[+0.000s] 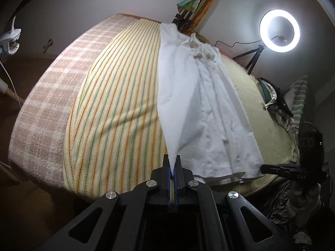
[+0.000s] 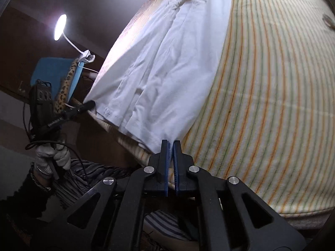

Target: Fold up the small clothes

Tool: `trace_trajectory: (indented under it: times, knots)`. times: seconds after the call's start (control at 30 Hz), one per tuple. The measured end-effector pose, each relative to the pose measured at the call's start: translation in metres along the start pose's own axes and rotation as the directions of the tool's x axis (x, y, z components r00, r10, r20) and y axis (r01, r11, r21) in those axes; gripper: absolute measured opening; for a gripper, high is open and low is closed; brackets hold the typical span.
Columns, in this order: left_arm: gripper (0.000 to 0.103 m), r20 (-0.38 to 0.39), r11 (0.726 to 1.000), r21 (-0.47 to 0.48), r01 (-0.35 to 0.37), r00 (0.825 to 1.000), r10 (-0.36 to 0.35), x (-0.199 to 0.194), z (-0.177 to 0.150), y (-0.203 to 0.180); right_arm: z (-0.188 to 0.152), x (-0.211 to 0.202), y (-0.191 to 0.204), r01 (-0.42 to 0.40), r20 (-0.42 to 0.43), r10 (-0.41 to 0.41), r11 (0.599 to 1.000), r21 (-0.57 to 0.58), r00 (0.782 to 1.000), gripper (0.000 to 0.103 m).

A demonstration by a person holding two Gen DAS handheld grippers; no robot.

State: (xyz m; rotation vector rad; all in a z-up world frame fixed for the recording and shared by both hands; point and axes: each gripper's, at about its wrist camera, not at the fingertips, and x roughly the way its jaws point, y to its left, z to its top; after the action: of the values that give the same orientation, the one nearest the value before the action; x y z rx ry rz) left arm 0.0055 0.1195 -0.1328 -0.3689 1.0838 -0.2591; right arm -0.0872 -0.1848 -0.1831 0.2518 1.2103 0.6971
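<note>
A small white garment [image 1: 209, 108] lies lengthwise on a yellow striped towel [image 1: 117, 104]. My left gripper [image 1: 173, 161] is shut on the garment's near hem corner and lifts that edge into a taut fold. In the right wrist view the same garment [image 2: 167, 67] lies on the towel [image 2: 272, 94]. My right gripper [image 2: 170, 144] is shut on the near hem corner at that side. The left gripper [image 2: 88, 105] shows there at the garment's other hem corner. The right gripper [image 1: 266, 168] shows in the left wrist view at the hem's right end.
The towel lies over a pink checked blanket [image 1: 46, 96]. A lit ring light [image 1: 279, 33] on a tripod stands at the far right, with clutter [image 1: 276, 104] below it. A clip lamp [image 2: 60, 27] and a blue chair [image 2: 52, 71] stand at the left.
</note>
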Motion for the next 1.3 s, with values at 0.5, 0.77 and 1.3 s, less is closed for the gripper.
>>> trace_trajectory:
  times: [0.5, 0.77, 1.3]
  knots:
    - [0.033, 0.079, 0.991, 0.089, -0.098, 0.993, 0.091, -0.015, -0.006, -0.013, -0.007, 0.001, 0.069, 0.171, 0.115, -0.146, 0.953, -0.25, 0.983, 0.019]
    - [0.033, 0.096, 0.991, 0.098, -0.095, 0.992, 0.086, -0.019, -0.008, -0.012, -0.017, 0.047, 0.103, 0.258, 0.102, -0.237, 0.88, -0.4, 0.966, 0.033]
    - [0.031, 0.112, 0.977, 0.204, -0.059, 0.993, 0.036, -0.012, -0.021, -0.052, 0.008, 0.024, 0.114, 0.11, 0.041, -0.102, 0.89, -0.443, 0.994, 0.018]
